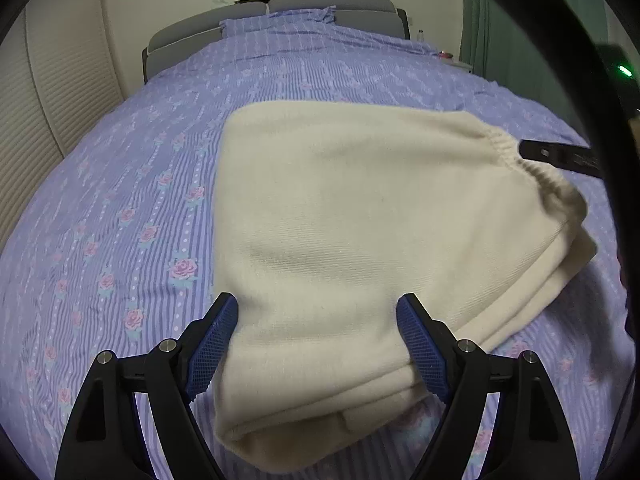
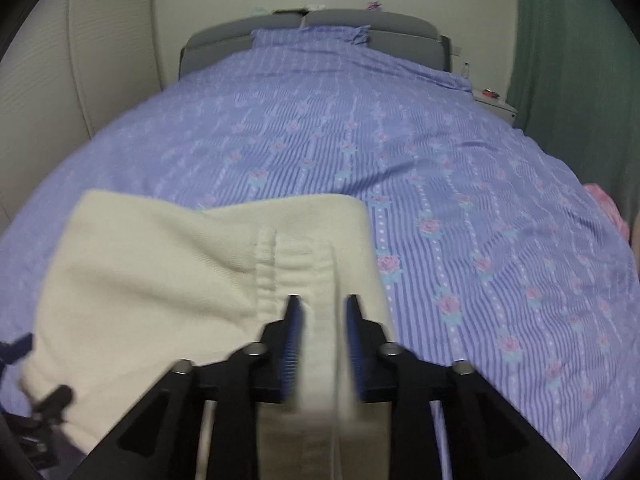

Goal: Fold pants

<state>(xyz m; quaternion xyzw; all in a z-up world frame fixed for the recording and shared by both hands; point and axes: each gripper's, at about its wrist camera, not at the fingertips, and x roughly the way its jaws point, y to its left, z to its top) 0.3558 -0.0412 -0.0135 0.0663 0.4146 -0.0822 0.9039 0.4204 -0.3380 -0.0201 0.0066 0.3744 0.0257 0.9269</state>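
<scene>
Pants (image 1: 360, 232), cream and knitted, lie folded in layers on your bed (image 1: 120, 200), over the purple striped cover with pink roses. The gathered elastic waistband (image 1: 532, 168) sits at the right end of the stack, and the folded edges show at the near side.

Your left tongs (image 1: 318, 332) stand wide open, the blue pads spread on either side of the near folded edge; the cloth lies between them, but they are not squeezing it.

Your right tongs (image 2: 322, 320) are narrowed around a raised strip of the waistband, which runs up between the two blue pads. That view is blurred, so you cannot tell if the pads press the cloth fully.

A grey headboard (image 1: 320, 4) and a purple pillow (image 1: 276, 22) sit at the far end of the bed, with a green curtain (image 2: 568, 60) to the right.
</scene>
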